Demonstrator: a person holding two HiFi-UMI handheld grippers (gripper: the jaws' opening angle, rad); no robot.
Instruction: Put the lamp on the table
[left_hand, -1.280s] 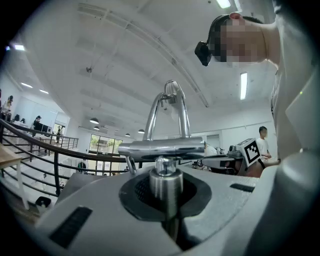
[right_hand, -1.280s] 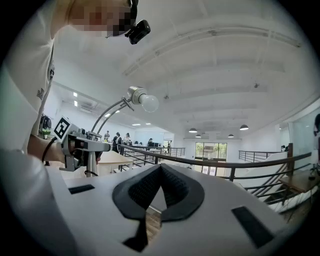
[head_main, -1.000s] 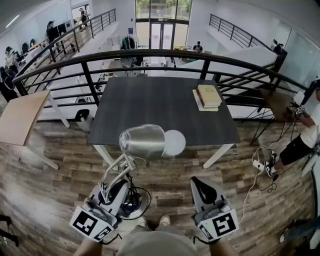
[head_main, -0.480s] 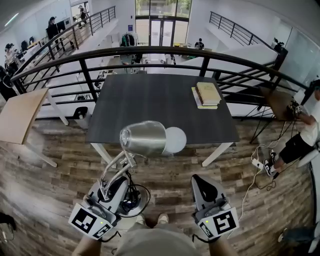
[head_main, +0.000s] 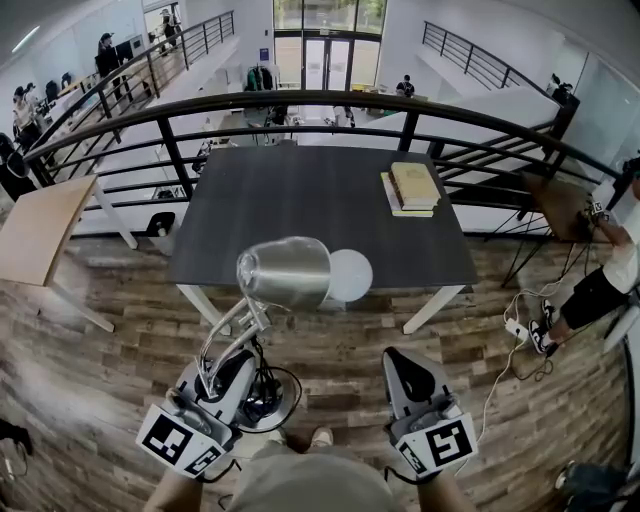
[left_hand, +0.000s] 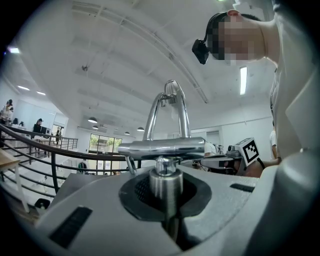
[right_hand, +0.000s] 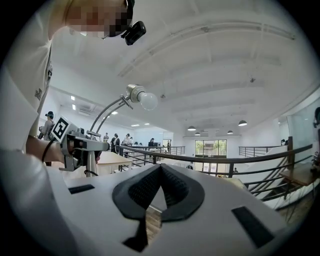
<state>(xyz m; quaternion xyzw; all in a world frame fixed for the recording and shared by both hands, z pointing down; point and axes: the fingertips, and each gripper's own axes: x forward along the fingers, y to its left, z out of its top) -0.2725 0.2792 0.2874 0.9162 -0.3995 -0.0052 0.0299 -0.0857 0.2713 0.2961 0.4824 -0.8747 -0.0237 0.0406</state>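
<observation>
The brushed-metal desk lamp with a cylindrical shade and a round white bulb (head_main: 285, 272) is held in the air over the wood-plank floor (head_main: 120, 380), just short of the near edge of the dark grey rectangular table with white legs (head_main: 300, 200). From the head view the shade overlaps that edge, but nothing of the lamp is seen resting on the top. The left gripper (head_main: 232, 372) is clamped on the lamp's slim metal stem (left_hand: 165, 185), which is gripped low down, under the curved arms. The right gripper (head_main: 405, 370) is closed with nothing between its jaws, and it is held apart from the lamp, level with the left one.

The step in hand is judged to be the carry to the table. The lamp should be raised until its foot clears the edge, then moved forward over the bare middle of the top. The stem is best held upright (the heavy shade sits far above the grip, so a tilt could swing it). The stack of tan books (head_main: 412, 190) at the far right corner is well apart and is easily avoided. The grip should be released only once the foot is flat on the top.
</observation>
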